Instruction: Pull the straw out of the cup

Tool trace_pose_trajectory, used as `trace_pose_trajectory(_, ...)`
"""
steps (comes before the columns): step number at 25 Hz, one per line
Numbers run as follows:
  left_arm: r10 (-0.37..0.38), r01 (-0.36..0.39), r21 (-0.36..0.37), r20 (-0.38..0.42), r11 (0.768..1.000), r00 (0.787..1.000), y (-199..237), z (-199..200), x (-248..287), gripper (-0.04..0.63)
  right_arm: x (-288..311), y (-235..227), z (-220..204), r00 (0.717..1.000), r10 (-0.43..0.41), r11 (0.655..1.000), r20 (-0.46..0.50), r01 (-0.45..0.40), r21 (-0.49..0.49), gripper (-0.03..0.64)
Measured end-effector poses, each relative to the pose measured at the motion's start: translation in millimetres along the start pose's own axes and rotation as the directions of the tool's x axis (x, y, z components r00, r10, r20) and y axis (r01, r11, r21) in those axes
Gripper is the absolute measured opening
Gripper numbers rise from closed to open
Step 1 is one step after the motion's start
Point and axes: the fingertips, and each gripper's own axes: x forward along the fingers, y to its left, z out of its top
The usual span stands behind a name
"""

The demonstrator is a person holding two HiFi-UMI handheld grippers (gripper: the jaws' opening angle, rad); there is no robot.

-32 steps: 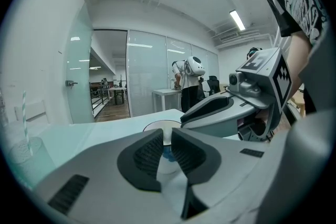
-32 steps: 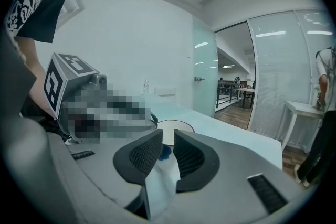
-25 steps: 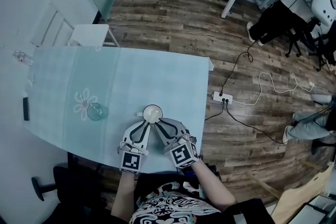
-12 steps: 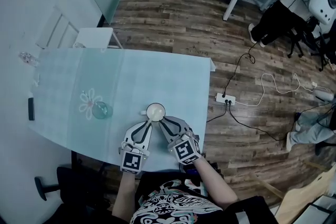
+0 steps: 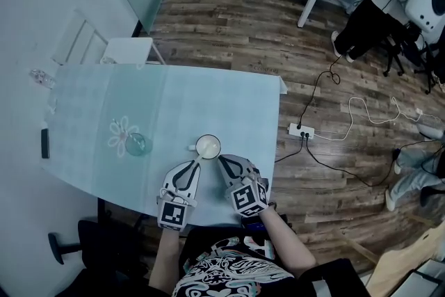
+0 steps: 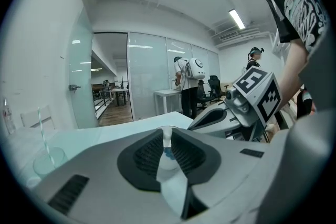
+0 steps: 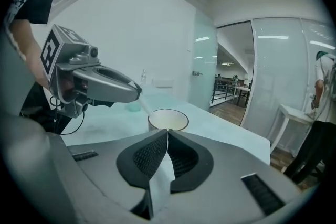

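The white cup stands on the pale blue table, close to the near edge, right in front of the person. The 2 grippers point at it from the near side, 1 on each side of it. The left gripper is the one that matters. Its jaws are nearly together and pinch the top end of the white straw. The other end of the straw goes down into the cup. So the straw does not stand straight up. It leans, low in the cup and high at the left gripper, and its top tips over the rim on the person's left side. The right gripper has its jaws pressed together with nothing between them. It sits just beside the cup and does not touch it, as far as I can see. I think the pull should go up along the lean of the straw, up and back toward the left gripper. A pull straight to the side could push the straw against the rim and tip the cup, because nothing holds the cup down.
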Motion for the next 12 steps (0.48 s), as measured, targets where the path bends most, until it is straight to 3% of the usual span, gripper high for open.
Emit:
trace_pose_trajectory(5,-0.007,0.006,-0.015,-0.032,1.0,0.999,-1.5,0.2,-2.5,0.048,4.1,0.0,12.6,1.0,0.0,1.0,0.027,0.001,-0.011,0.034)
trace_pose_trajectory(12,-0.003,0.003,-0.021,-0.014,1.0,1.0,-0.9,4.0,-8.9,0.048,3.5,-3.3,20.3,0.998,0.0,0.999,0.061,-0.002,0.043,0.034)
